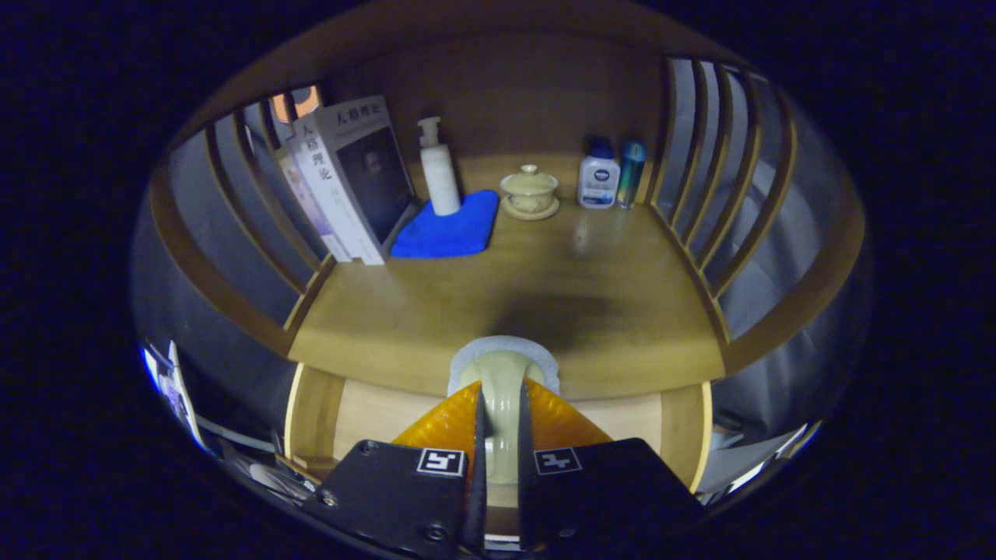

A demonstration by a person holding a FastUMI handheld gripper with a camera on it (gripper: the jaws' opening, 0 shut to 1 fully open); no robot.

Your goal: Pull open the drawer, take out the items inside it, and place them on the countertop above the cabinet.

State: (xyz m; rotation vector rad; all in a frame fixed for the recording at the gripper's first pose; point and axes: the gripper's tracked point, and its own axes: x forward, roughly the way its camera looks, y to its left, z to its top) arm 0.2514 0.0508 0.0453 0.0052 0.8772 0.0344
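My gripper [502, 393] is shut on a pale green ceramic piece [502, 373], its two orange fingers [443, 424] pressing it from both sides. A white padded rim [467, 356] shows around the piece's far end. The held piece hangs at the front edge of the wooden countertop [545, 295], above the open drawer [373, 412], whose light wood inside shows below the fingers. What lies deeper in the drawer is hidden behind the gripper.
At the back of the countertop stand leaning books [350, 179], a white pump bottle [438, 167] on a blue cloth [451, 229], a lidded tea bowl on a saucer [530, 190], a white bottle with a blue cap [598, 177] and a teal can [631, 171]. Slatted wooden sides [724, 202] flank the shelf.
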